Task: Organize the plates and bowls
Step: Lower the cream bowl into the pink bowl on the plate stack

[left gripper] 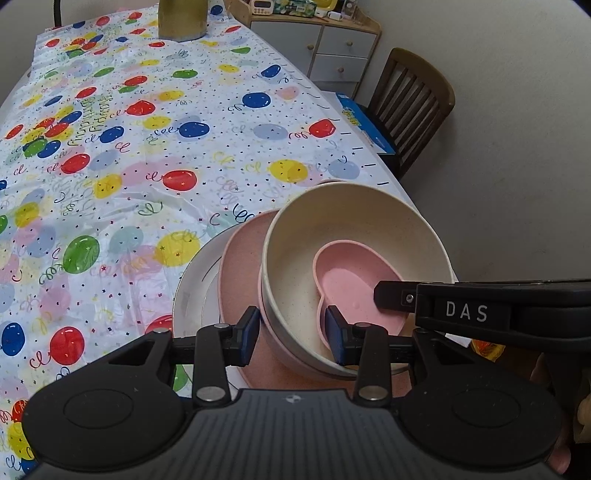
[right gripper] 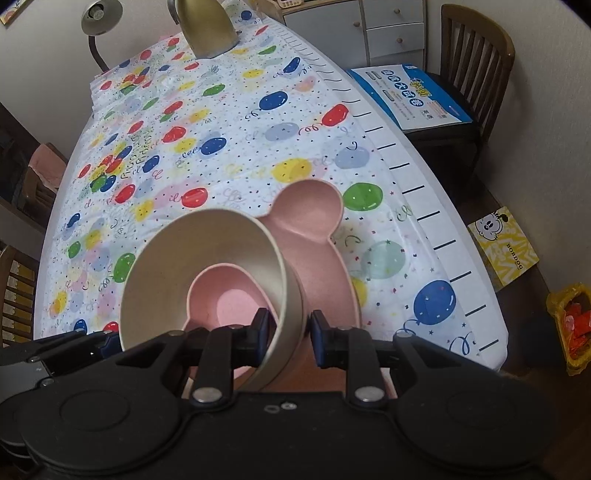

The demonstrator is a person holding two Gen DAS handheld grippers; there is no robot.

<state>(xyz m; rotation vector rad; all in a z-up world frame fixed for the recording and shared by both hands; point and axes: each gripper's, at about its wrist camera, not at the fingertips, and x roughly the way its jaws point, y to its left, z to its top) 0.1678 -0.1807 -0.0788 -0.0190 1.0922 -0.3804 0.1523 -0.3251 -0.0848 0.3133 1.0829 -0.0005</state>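
In the left wrist view, the left gripper [left gripper: 291, 328] has its jaws partly closed on the near wall of a stack of dishes: 1 blue pad sits outside the wall and the other inside the cream bowl [left gripper: 295, 258], against the rim of the small pink heart-shaped bowl [left gripper: 351, 280] that lies in it. The cream bowl rests on a pink plate [left gripper: 240, 266], and under that a white plate [left gripper: 195, 291] shows at the left. The stack is tilted over the near right corner of the counter [left gripper: 147, 166], which is covered by a cloth printed with balloons. The right gripper [left gripper: 391, 295] reaches in from the right, its black body marked DAS, with a fingertip at the far side of the heart-shaped bowl. A gold lamp base [left gripper: 183, 20] stands at the far end of the counter, and a wooden chair [left gripper: 413, 99] is beside it. In the right wrist view, the right gripper [right gripper: 289, 334] has its jaws narrowly set across the cream bowl [right gripper: 184, 251] wall, gripping it; the heart-shaped bowl [right gripper: 218, 295] nests inside, and the pink plate [right gripper: 314, 240], with a round ear, lies beneath. The left gripper [right gripper: 107, 338] enters at the lower left
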